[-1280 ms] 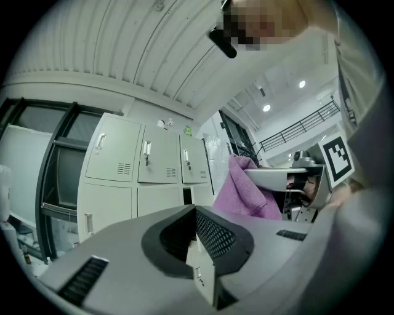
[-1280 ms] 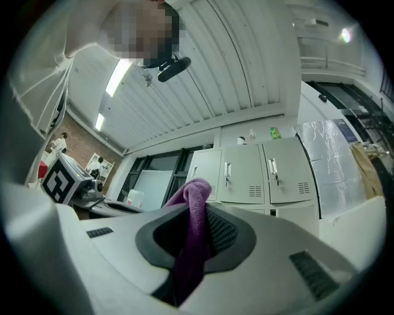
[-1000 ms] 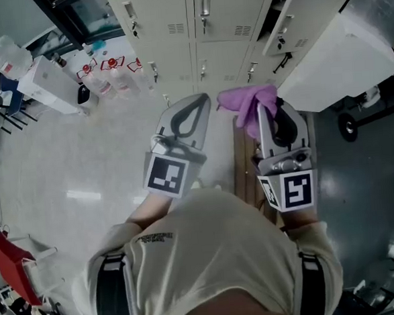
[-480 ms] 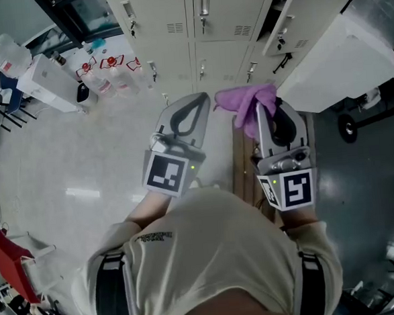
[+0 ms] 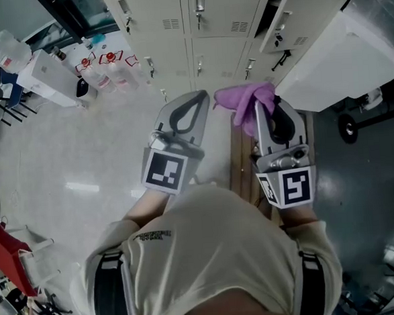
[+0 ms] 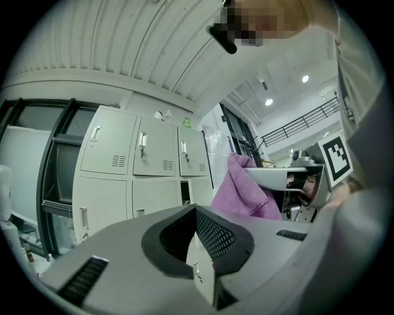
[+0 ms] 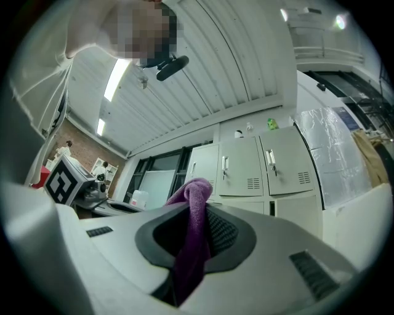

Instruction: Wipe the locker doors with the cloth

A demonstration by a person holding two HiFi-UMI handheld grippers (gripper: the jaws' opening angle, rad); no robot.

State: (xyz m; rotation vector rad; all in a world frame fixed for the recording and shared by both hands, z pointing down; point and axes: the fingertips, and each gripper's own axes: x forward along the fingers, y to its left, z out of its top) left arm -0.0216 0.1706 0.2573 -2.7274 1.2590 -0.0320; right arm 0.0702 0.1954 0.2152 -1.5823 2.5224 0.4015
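The right gripper [image 5: 266, 108] was held in front of the lockers [image 5: 217, 14], short of their doors. Its fingers were clenched on the purple cloth [image 5: 243, 98]. The cloth stood bunched above the fingertips and ran down between them, clear of every locker front. The left gripper [image 5: 193, 103] was alongside, just beside the cloth, on the side away from the open locker door [image 5: 288, 19]. Its fingers were pressed together with nothing between them. Clear bottles [image 5: 107, 75] stood on the floor [image 5: 63, 163] at the foot of the lockers, well apart from both grippers.
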